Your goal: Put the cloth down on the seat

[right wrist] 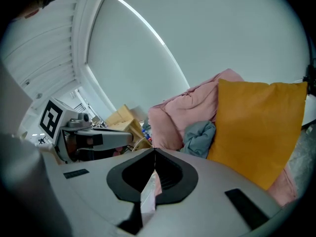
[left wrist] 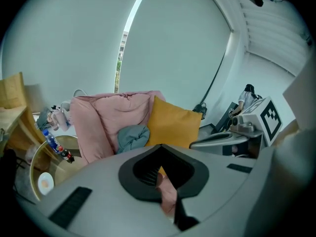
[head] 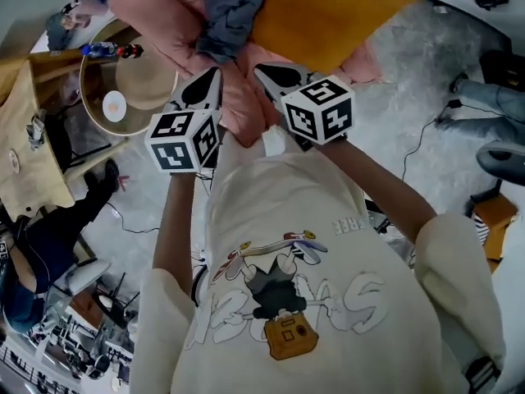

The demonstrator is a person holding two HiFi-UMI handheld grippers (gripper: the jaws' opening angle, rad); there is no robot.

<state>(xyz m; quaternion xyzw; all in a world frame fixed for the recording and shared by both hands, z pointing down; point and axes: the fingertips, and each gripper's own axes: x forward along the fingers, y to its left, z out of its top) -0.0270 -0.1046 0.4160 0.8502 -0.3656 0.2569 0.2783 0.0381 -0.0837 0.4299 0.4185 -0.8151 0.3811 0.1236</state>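
Note:
A pink cloth (head: 244,112) hangs between my two grippers, just in front of the seat. My left gripper (head: 212,79) is shut on one part of it, and a pink fold (left wrist: 169,195) shows pinched in its jaws. My right gripper (head: 269,74) is shut on another part, where a pale pink strip (right wrist: 148,194) sits in the closed jaws. The seat carries a pink quilt (head: 156,11), a crumpled grey-blue cloth (head: 234,8) and a yellow cushion (head: 328,15). Both grippers are held close together, pointing at the seat's front edge.
A round glass table (head: 97,109) with a bottle (head: 102,50) stands left of the seat, beside a wooden chair (head: 37,138). A person sits at the lower left (head: 33,253). Another person's legs (head: 484,97) and cables lie on the floor at right.

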